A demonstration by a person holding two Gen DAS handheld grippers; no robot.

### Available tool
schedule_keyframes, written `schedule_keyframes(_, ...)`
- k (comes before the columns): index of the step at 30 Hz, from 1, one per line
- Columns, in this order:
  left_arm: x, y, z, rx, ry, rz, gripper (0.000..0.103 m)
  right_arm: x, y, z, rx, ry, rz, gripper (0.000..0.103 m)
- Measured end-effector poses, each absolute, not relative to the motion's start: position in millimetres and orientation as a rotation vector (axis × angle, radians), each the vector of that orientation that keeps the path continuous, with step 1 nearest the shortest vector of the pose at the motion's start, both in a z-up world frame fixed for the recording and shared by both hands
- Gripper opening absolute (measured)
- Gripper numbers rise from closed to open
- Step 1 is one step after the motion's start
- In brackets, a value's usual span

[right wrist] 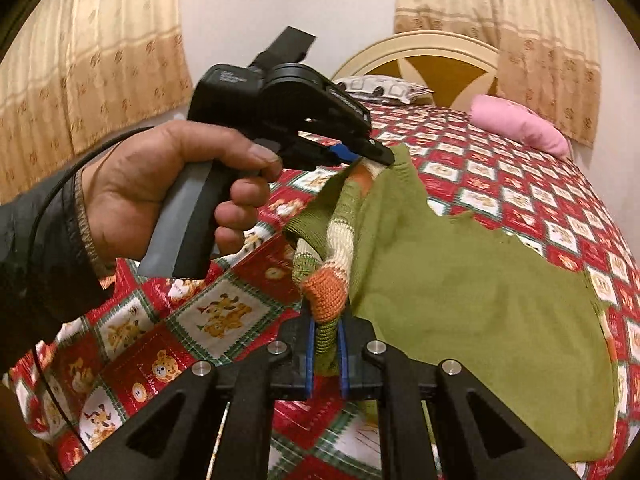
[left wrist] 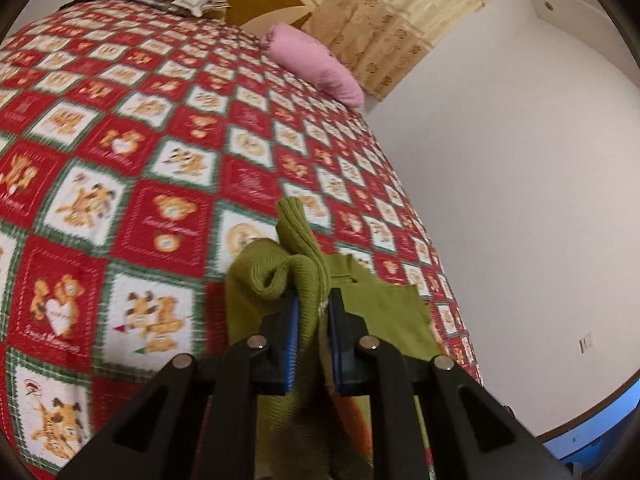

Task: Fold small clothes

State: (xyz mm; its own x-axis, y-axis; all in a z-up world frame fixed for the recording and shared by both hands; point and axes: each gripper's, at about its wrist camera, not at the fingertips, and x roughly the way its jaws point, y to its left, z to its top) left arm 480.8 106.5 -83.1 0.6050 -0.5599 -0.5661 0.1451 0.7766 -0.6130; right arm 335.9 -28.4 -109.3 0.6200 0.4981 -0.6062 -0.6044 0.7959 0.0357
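- Left wrist view is showing the left gripper (left wrist: 313, 312) pinching a bunched, ribbed edge of the green sweater (left wrist: 296, 272), its jaws narrowed tight on the knit.
- Beyond that gripper, the sweater's flat green part is lying on the red patchwork bedspread (left wrist: 132, 168), near the bed edge that faces the white wall (left wrist: 520, 200).
- Right wrist view is showing the right gripper (right wrist: 325, 340) clamping an orange, cream and green striped fold of the sweater (right wrist: 460, 280), its jaws narrowed on it too.
- Above the bedspread (right wrist: 208, 312), the person's left hand (right wrist: 160, 196) is gripping the handle of the left gripper (right wrist: 374, 156), which is lifting a sweater corner clear of the covers.
- Far across the bedspread, a pink pillow (right wrist: 520, 124) and a patterned pillow (right wrist: 380, 88) are resting beside the headboard (right wrist: 424, 52), with beige curtains (right wrist: 88, 80) hanging behind.
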Motion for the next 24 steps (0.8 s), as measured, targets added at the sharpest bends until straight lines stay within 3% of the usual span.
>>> schedule_keyframes(24,493,-46,-48,-0.423,0.856,-0.572,0.014,340,-184,-105,0.127,0.655,0.523,0.008)
